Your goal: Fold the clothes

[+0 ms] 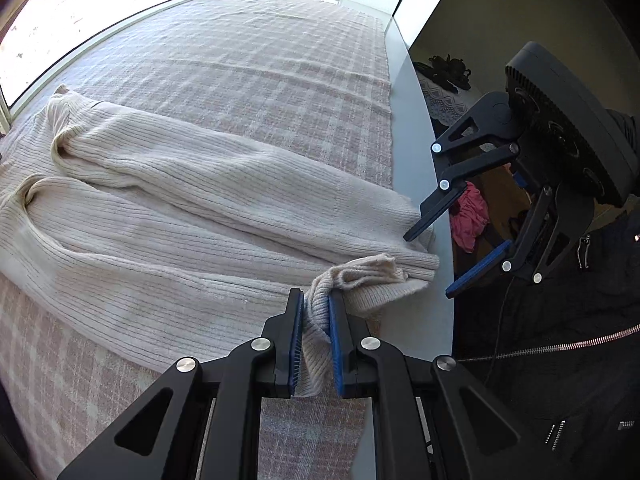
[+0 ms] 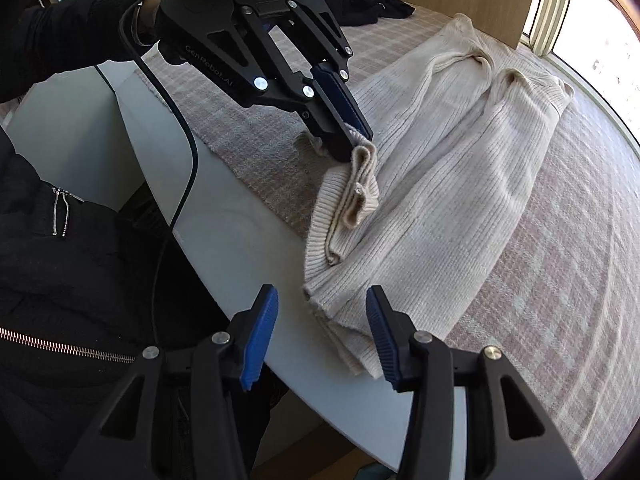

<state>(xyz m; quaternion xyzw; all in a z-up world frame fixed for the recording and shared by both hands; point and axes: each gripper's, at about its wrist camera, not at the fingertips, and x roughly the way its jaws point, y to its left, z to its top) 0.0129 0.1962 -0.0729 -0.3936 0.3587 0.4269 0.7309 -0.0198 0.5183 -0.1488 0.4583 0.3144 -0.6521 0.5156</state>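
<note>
Left gripper (image 1: pixel 316 312) fingers (image 1: pixel 295 336) pinching a cuff (image 2: pixel 362 184) of the cream sweater (image 1: pixel 168 216), lifting it for folding. Right gripper (image 2: pixel 322 316) spread wide, hem corner (image 2: pixel 344 320) between its fingers, ready for closing.

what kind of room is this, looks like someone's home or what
Probably a lived-in home room: a cream ribbed sweater lies on a plaid cloth over a table beside sunny windows, and loose clothes lie on the floor.
</note>
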